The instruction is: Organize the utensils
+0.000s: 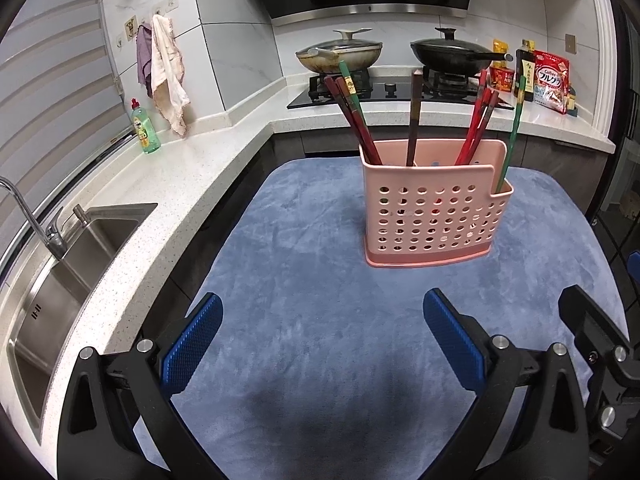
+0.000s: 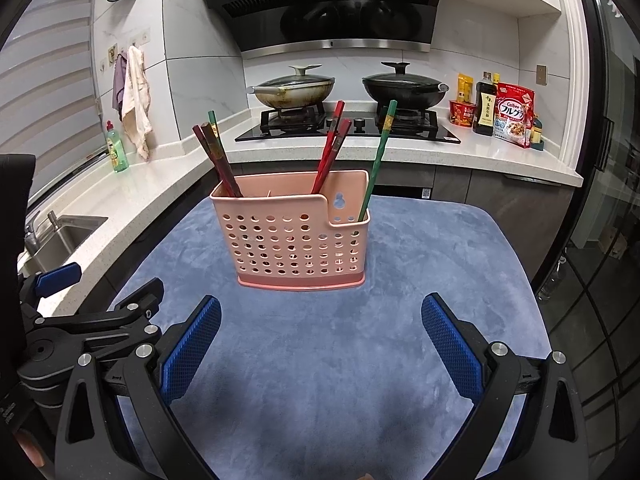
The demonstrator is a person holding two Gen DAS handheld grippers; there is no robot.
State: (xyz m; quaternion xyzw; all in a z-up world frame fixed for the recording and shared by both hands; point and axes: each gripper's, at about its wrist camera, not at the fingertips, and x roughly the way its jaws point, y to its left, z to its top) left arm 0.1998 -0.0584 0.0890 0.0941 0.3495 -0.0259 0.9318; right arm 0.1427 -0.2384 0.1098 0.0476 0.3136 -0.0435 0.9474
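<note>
Both tools—left tool (image 1: 322, 336) and right tool (image 2: 321, 336)—hover released over the blue desk (image 1: 320, 300); at twelve o'clock, the light pink holder (image 1: 434, 208) could tip if leaning chopsticks (image 1: 480, 124) get snagged.

We see both views evenly lit from overhead, cool in tone and sharp at the centre. A soft dark shadow falls on the blue mat (image 1: 320, 360) near its front edge, between the blue pads (image 1: 192, 352). Glare streaks the range hood (image 2: 320, 12). Fisheye distortion bends the countertop (image 1: 168, 184) and blackens the picture corners; fine detail softens toward the rims.
</note>
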